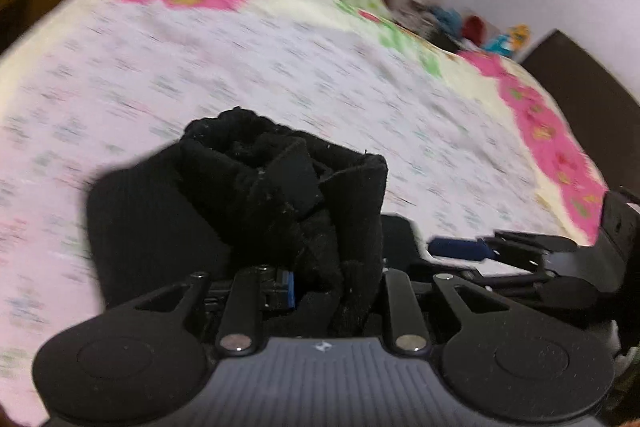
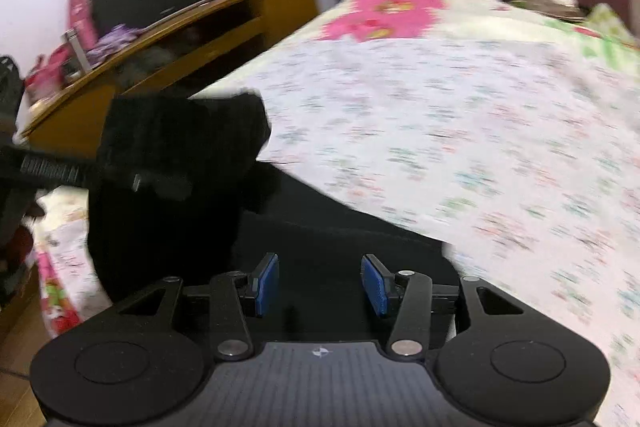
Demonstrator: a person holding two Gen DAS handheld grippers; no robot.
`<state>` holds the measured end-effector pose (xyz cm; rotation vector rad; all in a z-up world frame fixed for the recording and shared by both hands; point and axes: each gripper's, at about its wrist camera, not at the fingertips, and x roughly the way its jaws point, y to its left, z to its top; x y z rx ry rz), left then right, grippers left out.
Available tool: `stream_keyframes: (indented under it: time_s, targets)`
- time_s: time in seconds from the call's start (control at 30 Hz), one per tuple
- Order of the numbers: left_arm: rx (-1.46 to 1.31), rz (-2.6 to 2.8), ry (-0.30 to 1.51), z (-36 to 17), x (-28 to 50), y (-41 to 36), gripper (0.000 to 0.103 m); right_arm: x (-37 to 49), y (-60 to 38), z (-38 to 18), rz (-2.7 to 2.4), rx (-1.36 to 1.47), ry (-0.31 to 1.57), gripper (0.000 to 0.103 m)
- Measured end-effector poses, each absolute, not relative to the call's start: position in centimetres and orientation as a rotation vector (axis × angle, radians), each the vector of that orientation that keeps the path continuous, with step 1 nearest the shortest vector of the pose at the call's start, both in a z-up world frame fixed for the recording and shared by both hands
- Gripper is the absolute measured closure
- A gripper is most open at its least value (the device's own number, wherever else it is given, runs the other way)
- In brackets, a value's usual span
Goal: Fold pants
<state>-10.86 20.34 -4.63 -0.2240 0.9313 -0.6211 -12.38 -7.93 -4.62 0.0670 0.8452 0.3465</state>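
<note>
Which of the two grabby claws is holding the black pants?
The left gripper: its jaws are pinched shut on a bunch of the black pants. The right gripper has its blue pads apart with no cloth pinched between them.

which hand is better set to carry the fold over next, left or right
Left, probably. The left gripper already has its jaws clamped on a bunch of the black pants, lifted off the bedsheet. The right gripper has open, empty jaws above the fabric.
</note>
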Motion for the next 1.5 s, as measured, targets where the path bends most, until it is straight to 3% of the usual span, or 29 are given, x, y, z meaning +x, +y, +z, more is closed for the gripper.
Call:
stream_keyframes:
  time_s: [0.23,0.37,0.47,0.53,0.6,1.0,1.37,1.43,1.47,1.5]
  targets:
    - [-0.240,-0.852,0.871,-5.3,-12.3,13.8,0.073,-15.1,-11.5,-5.6,0.210,0.090,0.795,0.064]
    - [-0.080,-0.862,0.885,-7.4,-14.1,10.4,0.071,-16.4,-12.2,-6.7,0.180,0.121,0.769,0.064]
    - [0.040,-0.837,0.869,-9.2,-15.8,9.0,0.056,-17.9,-12.8,-6.6,0.158,0.134,0.727,0.064]
    - [0.072,-0.843,0.837,-9.1,-17.2,8.5,0.034,-18.9,-13.3,-6.5,0.143,0.148,0.694,0.064]
    - [0.086,-0.856,0.814,-8.8,-19.2,8.3,0.029,-20.1,-13.6,-6.1,0.125,0.139,0.652,0.064]
    - [0.045,-0.720,0.743,-5.5,-26.0,15.3,0.027,-21.4,-6.4,-2.5,0.370,0.006,0.427,0.060]
    - [-0.258,-0.639,0.659,-5.7,-14.9,22.1,0.027,-7.5,-5.6,-7.2,0.396,0.200,0.611,0.061]
    - [-0.303,-0.637,0.692,-7.7,-12.1,22.0,0.027,-7.0,-6.9,-9.3,0.280,0.207,0.656,0.073]
    - [-0.297,-0.614,0.726,-9.3,-11.1,21.9,0.028,-7.0,-7.9,-10.5,0.222,0.232,0.691,0.084]
    - [-0.292,-0.597,0.759,-10.6,-10.6,21.9,0.036,-7.2,-9.2,-11.7,0.183,0.267,0.723,0.098]
